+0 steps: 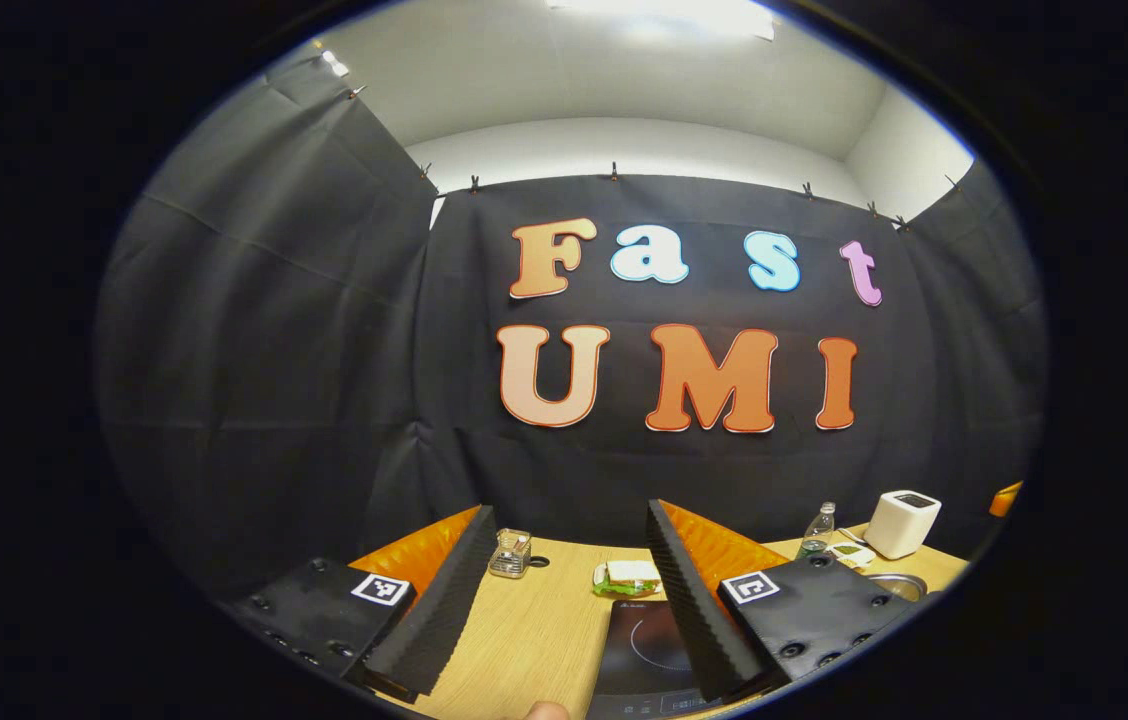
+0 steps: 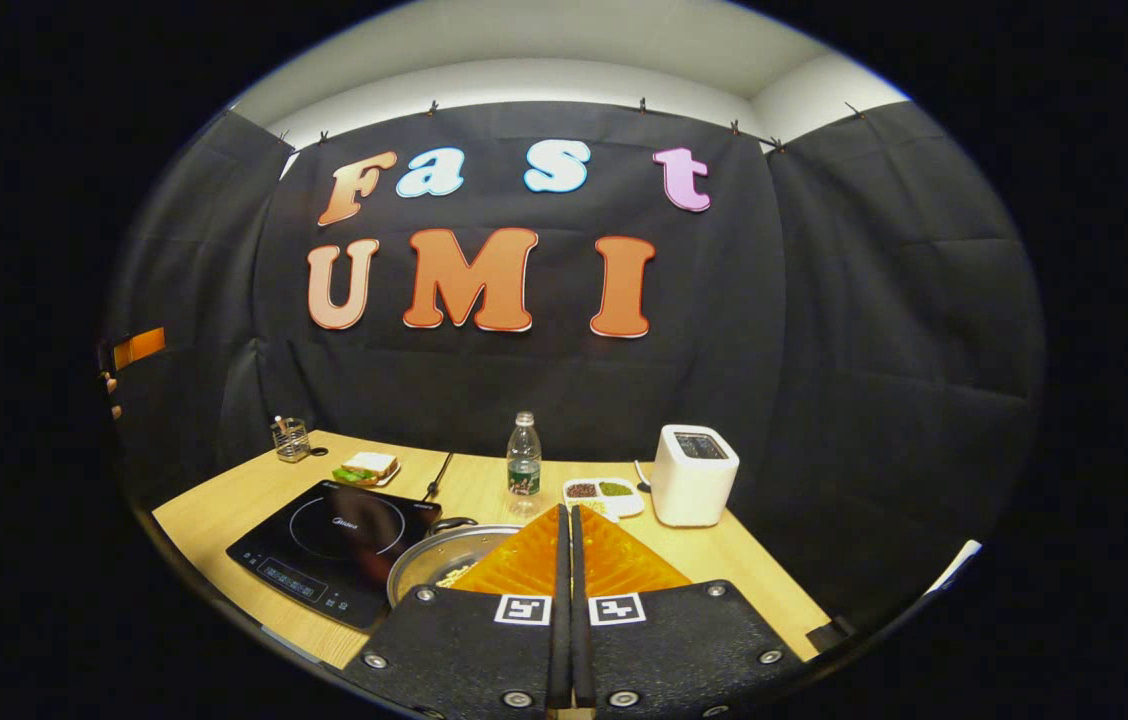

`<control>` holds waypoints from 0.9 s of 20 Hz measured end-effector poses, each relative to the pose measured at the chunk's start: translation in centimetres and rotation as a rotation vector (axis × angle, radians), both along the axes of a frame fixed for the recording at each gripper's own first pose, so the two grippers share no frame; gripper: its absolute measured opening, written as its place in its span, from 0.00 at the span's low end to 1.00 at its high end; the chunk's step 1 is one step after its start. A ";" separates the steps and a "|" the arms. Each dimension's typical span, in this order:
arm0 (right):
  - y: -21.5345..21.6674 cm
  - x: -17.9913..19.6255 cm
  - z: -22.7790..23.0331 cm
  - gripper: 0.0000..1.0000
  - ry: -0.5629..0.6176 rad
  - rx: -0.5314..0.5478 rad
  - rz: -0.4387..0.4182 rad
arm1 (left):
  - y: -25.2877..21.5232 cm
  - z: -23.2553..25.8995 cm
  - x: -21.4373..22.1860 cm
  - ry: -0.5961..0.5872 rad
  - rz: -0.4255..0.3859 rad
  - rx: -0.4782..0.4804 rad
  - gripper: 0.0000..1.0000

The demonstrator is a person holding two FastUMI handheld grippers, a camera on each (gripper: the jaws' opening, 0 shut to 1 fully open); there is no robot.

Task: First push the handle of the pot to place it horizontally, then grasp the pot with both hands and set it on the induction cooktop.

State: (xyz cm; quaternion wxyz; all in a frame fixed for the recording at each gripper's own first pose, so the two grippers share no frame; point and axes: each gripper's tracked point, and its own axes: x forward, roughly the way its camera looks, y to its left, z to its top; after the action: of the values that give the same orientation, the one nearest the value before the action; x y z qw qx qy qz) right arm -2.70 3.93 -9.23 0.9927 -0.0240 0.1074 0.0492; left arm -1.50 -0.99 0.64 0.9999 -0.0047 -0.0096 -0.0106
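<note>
In the right gripper view the silver pot sits on the wooden table, just right of the black induction cooktop. A small dark handle loop shows at its far rim. My right gripper is above the pot's near right side, shut with nothing between its fingers, and it hides part of the pot. In the left gripper view my left gripper stands open over the table, with the cooktop low between its fingers. A sliver of the pot's rim shows at the right.
Along the back of the table stand a glass jar, a sandwich plate, a water bottle, a small divided dish and a white toaster. A thin black cord lies behind the cooktop.
</note>
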 end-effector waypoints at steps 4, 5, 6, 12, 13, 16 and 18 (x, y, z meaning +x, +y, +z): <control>0.5 -0.8 -3.7 0.00 0.080 -0.001 0.016 | 0.0 -0.4 0.0 0.010 -0.002 -0.012 0.98; 0.6 -1.1 -4.5 0.00 0.101 0.001 0.021 | 0.0 -0.5 0.1 0.012 -0.001 -0.013 0.99; 0.5 -1.4 -5.3 0.00 0.121 0.003 0.023 | 0.0 -0.6 0.1 0.014 0.000 -0.013 0.99; 1.5 -3.6 -10.9 0.00 0.253 -0.005 0.047 | 0.4 -0.7 0.1 0.009 0.016 -0.003 0.99; 1.5 -3.9 -11.5 0.00 0.267 -0.013 0.049 | 0.3 -0.8 0.1 0.011 0.014 -0.004 0.98; 1.2 -4.4 -13.2 0.00 0.307 -0.023 0.046 | 0.2 -1.1 0.1 0.015 0.009 -0.002 0.99; 1.1 -4.7 -14.6 0.00 0.344 -0.018 0.043 | 0.1 -1.2 0.2 0.016 0.012 0.002 0.99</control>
State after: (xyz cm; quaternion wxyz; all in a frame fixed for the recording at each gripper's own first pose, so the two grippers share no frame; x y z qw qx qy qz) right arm -7.45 4.98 -23.88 0.9582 -0.0264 0.2754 0.0729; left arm -1.32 -0.91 -0.52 1.0000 -0.0036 -0.0017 -0.0046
